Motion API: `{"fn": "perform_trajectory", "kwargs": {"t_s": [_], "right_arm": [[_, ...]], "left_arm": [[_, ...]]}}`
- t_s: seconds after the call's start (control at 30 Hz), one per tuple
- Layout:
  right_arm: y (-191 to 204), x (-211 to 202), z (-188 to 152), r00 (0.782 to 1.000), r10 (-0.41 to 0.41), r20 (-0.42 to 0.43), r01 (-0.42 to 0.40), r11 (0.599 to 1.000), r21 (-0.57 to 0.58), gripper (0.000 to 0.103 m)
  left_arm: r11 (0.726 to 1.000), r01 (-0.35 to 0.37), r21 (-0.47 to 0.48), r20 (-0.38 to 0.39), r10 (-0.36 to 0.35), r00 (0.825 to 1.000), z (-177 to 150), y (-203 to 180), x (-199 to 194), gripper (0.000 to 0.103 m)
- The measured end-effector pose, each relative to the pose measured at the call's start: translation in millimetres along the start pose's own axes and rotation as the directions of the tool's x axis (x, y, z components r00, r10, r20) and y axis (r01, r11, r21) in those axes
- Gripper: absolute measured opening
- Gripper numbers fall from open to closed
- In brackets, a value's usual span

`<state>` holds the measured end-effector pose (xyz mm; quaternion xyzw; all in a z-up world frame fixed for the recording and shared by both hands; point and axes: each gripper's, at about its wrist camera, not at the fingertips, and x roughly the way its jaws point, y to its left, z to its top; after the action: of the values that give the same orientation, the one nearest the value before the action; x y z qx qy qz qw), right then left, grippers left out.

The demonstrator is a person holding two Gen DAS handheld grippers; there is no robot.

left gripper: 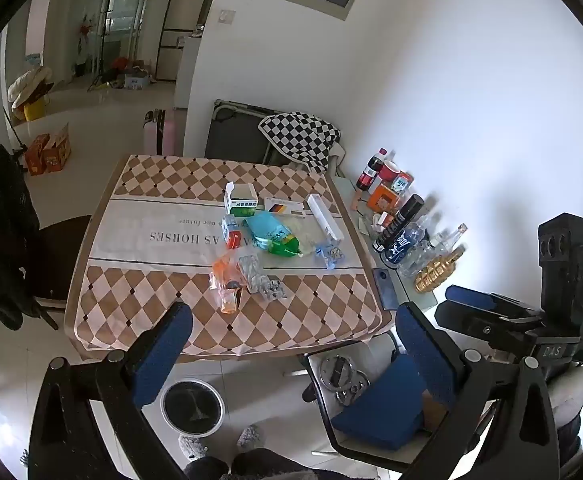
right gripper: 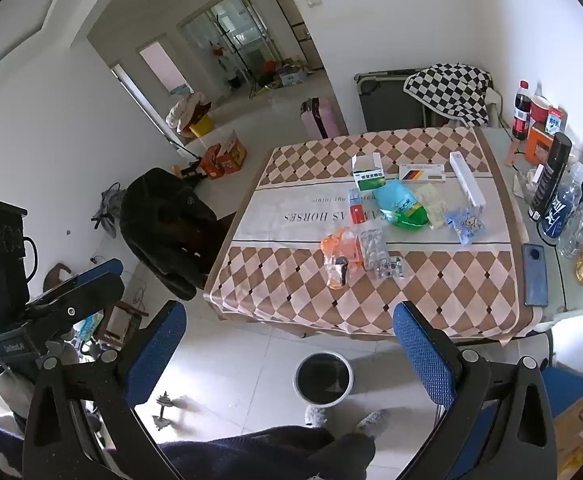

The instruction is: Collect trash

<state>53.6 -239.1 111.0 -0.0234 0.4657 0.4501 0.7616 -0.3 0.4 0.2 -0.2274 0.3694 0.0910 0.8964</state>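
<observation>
On the diamond-patterned brown-and-cream cloth covering the surface [left gripper: 139,300], trash lies clustered at centre: a crumpled orange plastic wrapper [left gripper: 227,280], a green-and-blue snack bag [left gripper: 271,236], and a white-and-green carton [left gripper: 241,200]. Left hand-held gripper [left gripper: 291,344] and right hand-held gripper [right gripper: 291,344] both stand wide and empty, short of the near edge, apparently before any pickup. Below, a round dark-lined bin [right gripper: 323,378] waits on the tiled floor.

A blue phone [right gripper: 534,276] is seen at the table's [right gripper: 371,300] right edge. Bottles [right gripper: 563,200] are grouped just beyond it. A dark jacket [right gripper: 163,224] is draped left of the table.
</observation>
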Motion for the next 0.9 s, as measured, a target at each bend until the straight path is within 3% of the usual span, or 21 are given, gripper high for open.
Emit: {"fn": "perform_trajectory", "kwargs": {"t_s": [0.17,0.9], "right_arm": [[4.9,3.3,1.0,1.0,-0.022,-0.014,0.022,1.0,-0.012,0.103],[6.0,12.3,5.1,0.999,0.016,-0.031,-0.016,1.0,-0.008,0.103]], "left_arm": [[1.0,0.0,0.005,0.012,0.0,1.0,-7.7,1.2,-4.6,0.103],[1.0,0.017,0.002,-0.022,-0.017,1.0,-4.9,8.7,7.0,0.103]]}}
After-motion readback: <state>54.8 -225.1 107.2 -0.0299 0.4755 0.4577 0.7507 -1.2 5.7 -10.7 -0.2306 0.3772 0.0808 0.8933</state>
